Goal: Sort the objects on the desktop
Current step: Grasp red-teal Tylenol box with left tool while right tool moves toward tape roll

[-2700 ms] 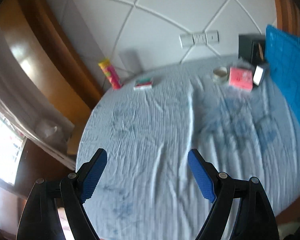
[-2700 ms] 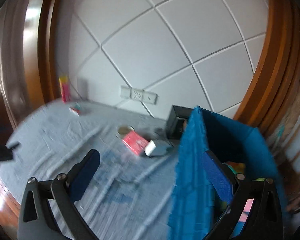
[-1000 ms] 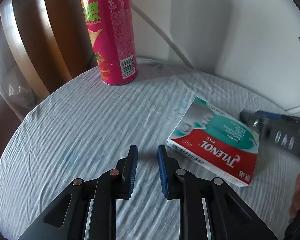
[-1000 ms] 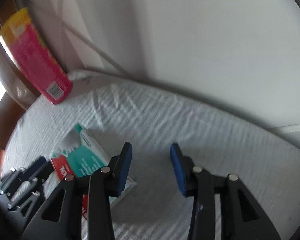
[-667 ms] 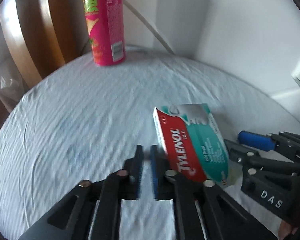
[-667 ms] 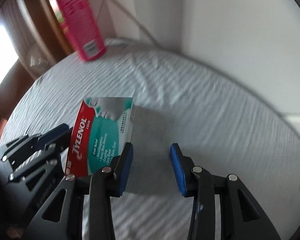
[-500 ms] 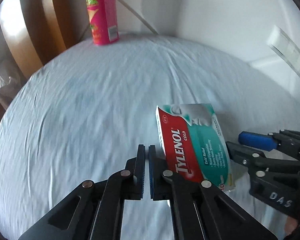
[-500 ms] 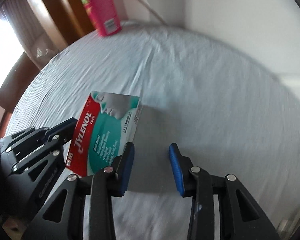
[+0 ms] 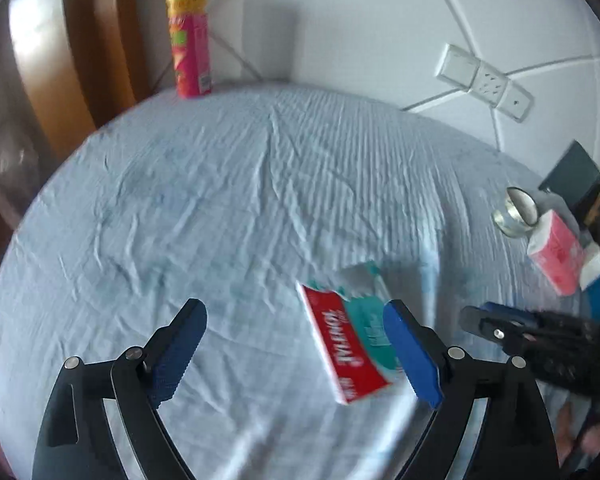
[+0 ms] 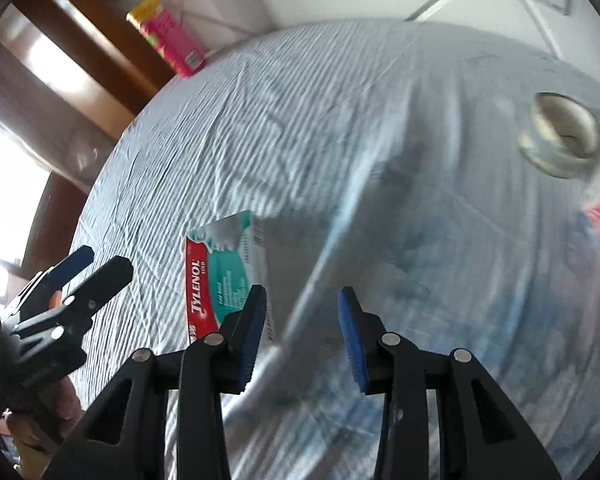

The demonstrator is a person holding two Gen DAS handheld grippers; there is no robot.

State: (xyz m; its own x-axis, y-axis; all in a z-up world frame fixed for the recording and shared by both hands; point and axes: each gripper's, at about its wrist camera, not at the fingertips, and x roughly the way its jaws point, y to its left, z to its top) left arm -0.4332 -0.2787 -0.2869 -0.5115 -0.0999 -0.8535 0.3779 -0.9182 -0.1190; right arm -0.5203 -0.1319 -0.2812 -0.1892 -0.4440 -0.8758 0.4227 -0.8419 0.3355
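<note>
A red and teal Tylenol box is on the pale blue cloth, blurred by motion. My left gripper is opening wide above it. The box shows just inside its right finger, below the pads and not pressed by them. In the right wrist view the left gripper stands apart, left of the box. My right gripper has its jaws drawn in to a narrow gap with nothing between them. Its left finger hides the box's near corner.
A pink crisps can stands at the far left by the wall. At the right are a tape roll, a pink tissue pack, a small white box and a dark box. A hand holds the left gripper.
Both grippers and the box between them have travelled away from the crisps can toward the table's middle. The left jaws went from shut to wide open. The right jaws kept their narrow gap.
</note>
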